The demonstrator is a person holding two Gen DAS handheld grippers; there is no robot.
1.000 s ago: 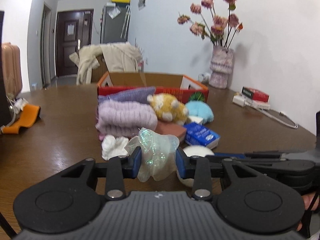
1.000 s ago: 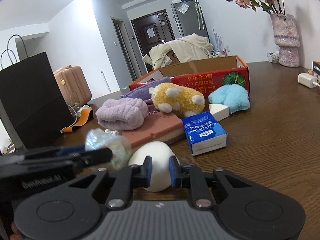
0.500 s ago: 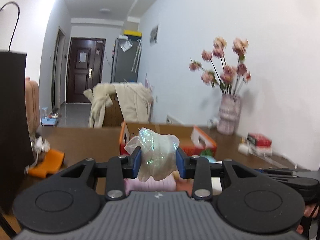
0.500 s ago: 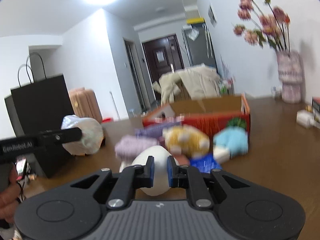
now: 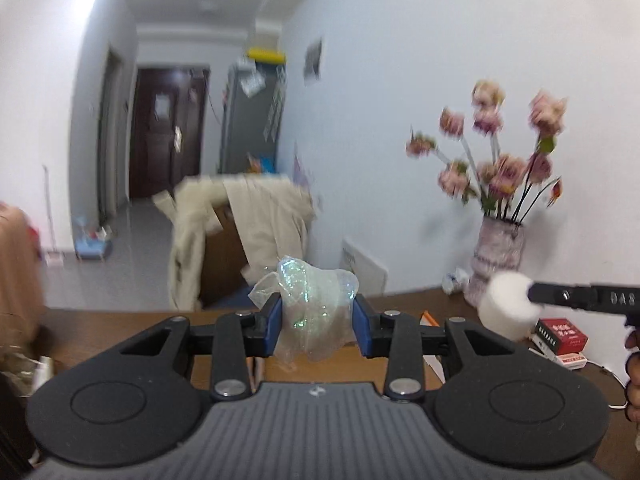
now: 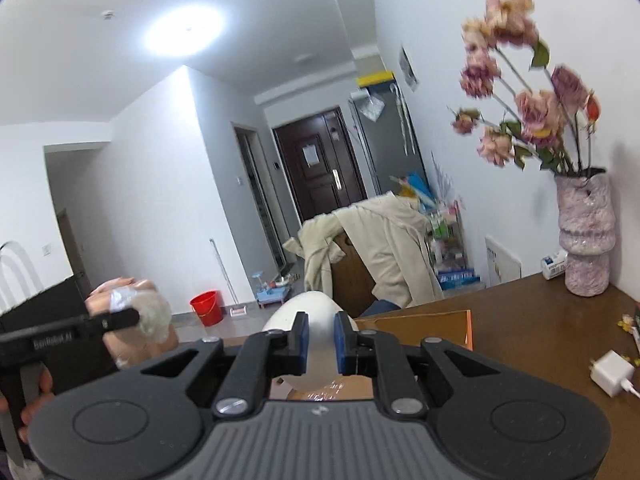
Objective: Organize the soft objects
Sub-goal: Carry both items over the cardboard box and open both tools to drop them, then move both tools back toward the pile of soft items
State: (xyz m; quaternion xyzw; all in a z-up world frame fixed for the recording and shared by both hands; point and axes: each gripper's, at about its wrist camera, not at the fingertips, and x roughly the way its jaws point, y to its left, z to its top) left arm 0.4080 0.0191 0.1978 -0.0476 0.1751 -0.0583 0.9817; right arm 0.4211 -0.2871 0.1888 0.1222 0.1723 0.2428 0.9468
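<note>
My left gripper (image 5: 318,322) is shut on a crumpled iridescent plastic wad (image 5: 316,312), held in the air above the brown table (image 5: 100,332). My right gripper (image 6: 321,338) is shut on a white egg-shaped soft object (image 6: 316,320), squeezed between its blue pads. Below it lies the open cardboard box (image 6: 432,326) with its orange rim. In the left wrist view the right gripper (image 5: 532,292) shows at the right with the white object (image 5: 508,308). In the right wrist view the left gripper (image 6: 136,316) shows at the left with the wad (image 6: 150,314).
A pink vase of dried flowers (image 6: 586,236) stands at the table's far right corner by the wall. A white charger (image 6: 610,372) and red boxes (image 5: 560,334) lie at the right. A chair draped with a beige coat (image 5: 256,232) stands beyond the table.
Both grippers have risen from the table with their objects and moved forward. The pile of soft things has dropped out of view and the box now lies just below.
</note>
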